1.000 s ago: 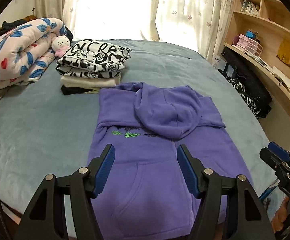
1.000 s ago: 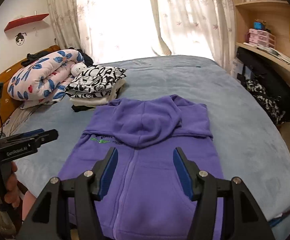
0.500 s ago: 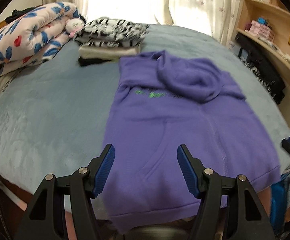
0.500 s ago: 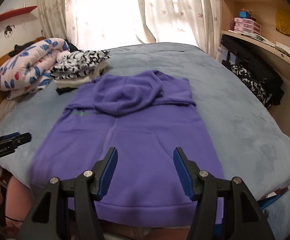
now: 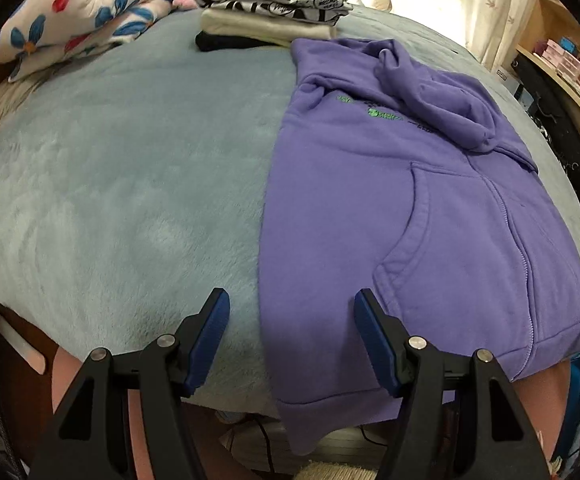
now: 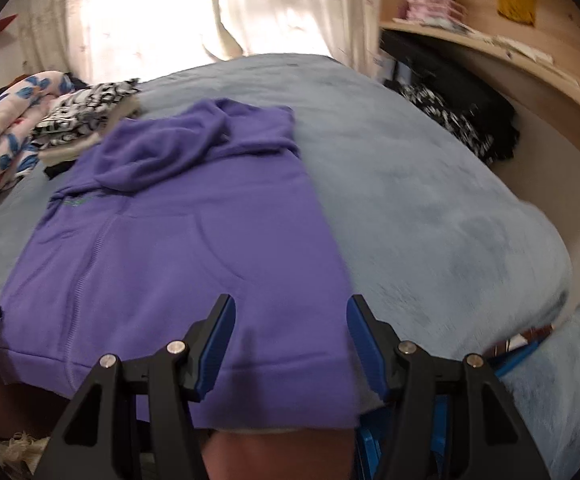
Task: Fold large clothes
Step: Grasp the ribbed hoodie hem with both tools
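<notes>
The purple hoodie (image 5: 430, 208) lies flat on the grey-blue bed (image 5: 122, 184), front up, sleeves tucked under and hood folded down over the chest. Its long axis runs from the hem, which hangs over the bed's near edge, away toward the window. The hoodie's two hem corners sit just ahead of the fingers: the left gripper (image 5: 288, 334) straddles the hoodie's left side edge, the right gripper (image 6: 290, 340) its right side edge. Both grippers have their jaws apart, nothing between the pads. Beyond the hoodie's collar stands a stack of folded clothes (image 5: 270, 12), nearly touching its left shoulder. Bare bedcover lies open on both sides of the hoodie.
</notes>
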